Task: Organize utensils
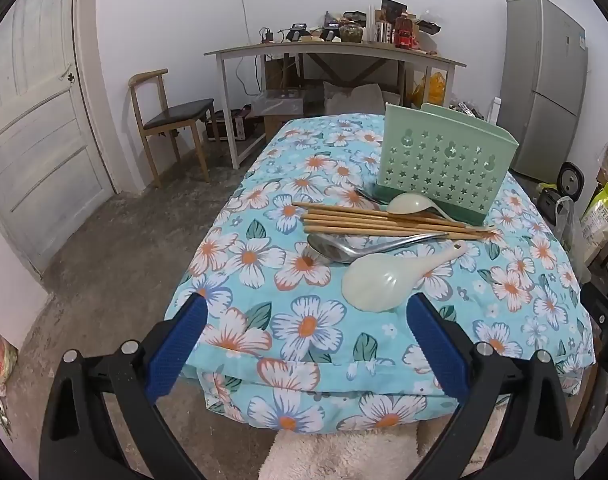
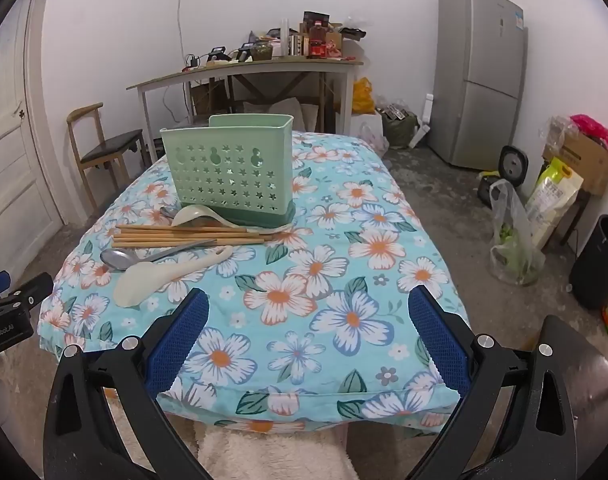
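Before the green holder, both grippers gape.

My left gripper hangs with jaws wide apart above the near edge of the floral cloth. Just beyond my right fingertip lies a pale rice paddle, then a metal spoon, a bundle of chopsticks, and a white ladle touching the green holder.

white walls, concrete floor, fridge, chair
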### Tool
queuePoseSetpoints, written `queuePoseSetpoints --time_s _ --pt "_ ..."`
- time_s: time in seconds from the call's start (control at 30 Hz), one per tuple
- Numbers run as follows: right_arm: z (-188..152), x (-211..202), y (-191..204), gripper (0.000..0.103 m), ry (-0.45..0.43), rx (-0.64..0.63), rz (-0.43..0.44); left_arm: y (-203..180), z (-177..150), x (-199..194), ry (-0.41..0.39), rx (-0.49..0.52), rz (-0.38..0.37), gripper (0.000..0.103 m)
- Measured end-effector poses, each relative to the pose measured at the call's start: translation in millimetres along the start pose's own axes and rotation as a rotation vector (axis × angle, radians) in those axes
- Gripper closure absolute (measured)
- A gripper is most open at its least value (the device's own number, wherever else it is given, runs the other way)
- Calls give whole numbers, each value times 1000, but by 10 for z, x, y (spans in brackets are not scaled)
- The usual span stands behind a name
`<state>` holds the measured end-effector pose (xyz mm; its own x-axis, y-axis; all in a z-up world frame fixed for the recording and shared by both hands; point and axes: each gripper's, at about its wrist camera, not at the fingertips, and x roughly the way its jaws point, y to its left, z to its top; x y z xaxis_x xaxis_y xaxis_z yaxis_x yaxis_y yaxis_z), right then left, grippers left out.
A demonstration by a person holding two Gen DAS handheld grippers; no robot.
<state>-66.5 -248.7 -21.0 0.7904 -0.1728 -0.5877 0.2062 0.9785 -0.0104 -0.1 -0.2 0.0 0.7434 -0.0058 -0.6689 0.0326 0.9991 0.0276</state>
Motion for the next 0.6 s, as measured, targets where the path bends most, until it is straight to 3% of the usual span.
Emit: queuePoseSetpoints --time_s 0.6 --pt "2 -4 7 8 -3 -2 -2 -17 -12 16 4 -9 -2 5"
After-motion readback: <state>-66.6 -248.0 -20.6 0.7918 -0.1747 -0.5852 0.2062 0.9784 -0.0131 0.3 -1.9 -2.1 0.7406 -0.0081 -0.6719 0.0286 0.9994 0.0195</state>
